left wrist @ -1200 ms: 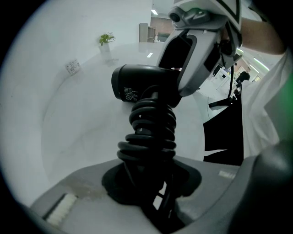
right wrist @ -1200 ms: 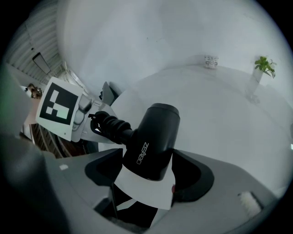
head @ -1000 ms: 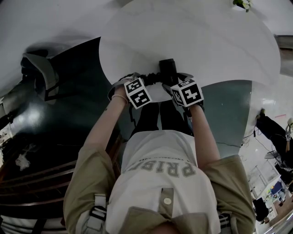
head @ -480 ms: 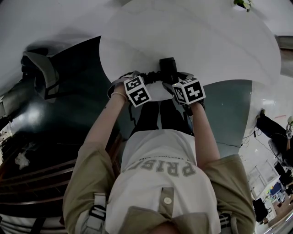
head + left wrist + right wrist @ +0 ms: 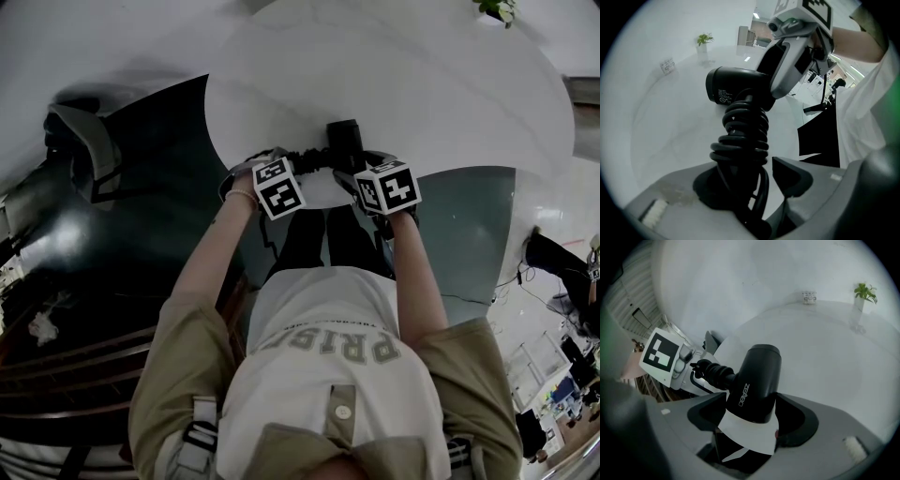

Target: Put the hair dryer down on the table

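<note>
A black hair dryer (image 5: 345, 136) lies on the white round table (image 5: 422, 84) near its front edge. In the left gripper view its handle (image 5: 740, 136), wrapped in coiled cord, runs between the jaws of my left gripper (image 5: 750, 183). Those jaws are opening; the handle leans on the left one and a gap shows at the right one. My right gripper (image 5: 752, 420) is shut on the dryer's barrel (image 5: 757, 380), which fills the space between its jaws. In the head view the left gripper (image 5: 295, 161) and right gripper (image 5: 354, 167) sit side by side at the dryer.
A small potted plant (image 5: 865, 290) and a little card (image 5: 809, 296) stand at the table's far side. The table edge curves just under both grippers. A chair (image 5: 89, 150) stands on the dark floor to the left.
Both marker cubes have shifted only slightly. The hair dryer stays at the same spot on the table.
</note>
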Demonstrator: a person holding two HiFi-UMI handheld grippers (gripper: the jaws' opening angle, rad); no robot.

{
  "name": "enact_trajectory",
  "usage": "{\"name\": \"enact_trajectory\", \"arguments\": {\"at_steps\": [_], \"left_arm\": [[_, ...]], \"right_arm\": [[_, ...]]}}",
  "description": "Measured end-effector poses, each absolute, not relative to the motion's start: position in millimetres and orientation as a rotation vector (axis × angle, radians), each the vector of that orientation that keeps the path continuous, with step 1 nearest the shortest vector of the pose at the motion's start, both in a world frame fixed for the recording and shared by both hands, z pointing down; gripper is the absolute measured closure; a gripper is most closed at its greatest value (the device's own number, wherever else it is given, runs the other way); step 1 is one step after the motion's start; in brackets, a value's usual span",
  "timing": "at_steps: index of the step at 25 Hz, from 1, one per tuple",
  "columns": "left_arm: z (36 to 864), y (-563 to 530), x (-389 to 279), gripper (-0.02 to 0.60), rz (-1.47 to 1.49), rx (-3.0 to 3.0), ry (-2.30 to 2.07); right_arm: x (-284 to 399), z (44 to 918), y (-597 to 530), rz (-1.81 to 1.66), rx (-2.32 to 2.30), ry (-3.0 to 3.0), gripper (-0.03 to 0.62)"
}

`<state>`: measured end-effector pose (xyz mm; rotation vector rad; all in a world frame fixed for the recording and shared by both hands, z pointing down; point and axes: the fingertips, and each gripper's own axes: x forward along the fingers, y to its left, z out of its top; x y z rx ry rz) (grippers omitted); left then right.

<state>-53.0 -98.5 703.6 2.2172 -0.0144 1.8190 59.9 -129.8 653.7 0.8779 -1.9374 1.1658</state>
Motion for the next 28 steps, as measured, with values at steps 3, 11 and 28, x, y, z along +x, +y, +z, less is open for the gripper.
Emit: {"name": "enact_trajectory", "arguments": {"at_steps": [3,11,28], "left_arm": [[704.0,-98.9,-53.4,0.319,1.811,2.237,-0.037],[710.1,-108.2,-70.6,0.285,1.9,2.236,-0.141],[706.2,-107.9,-98.5,0.285,1.865,2.195,-0.198]], "right_arm": [[59.6,653.4,-129.7,1.161,0.88,-1.934,0.261],[58.0,655.0,-131.1,1.132,0.885,-1.926,0.261],[56.8,654.9,-136.8,1.037,0.9,-1.884,0.26]]}}
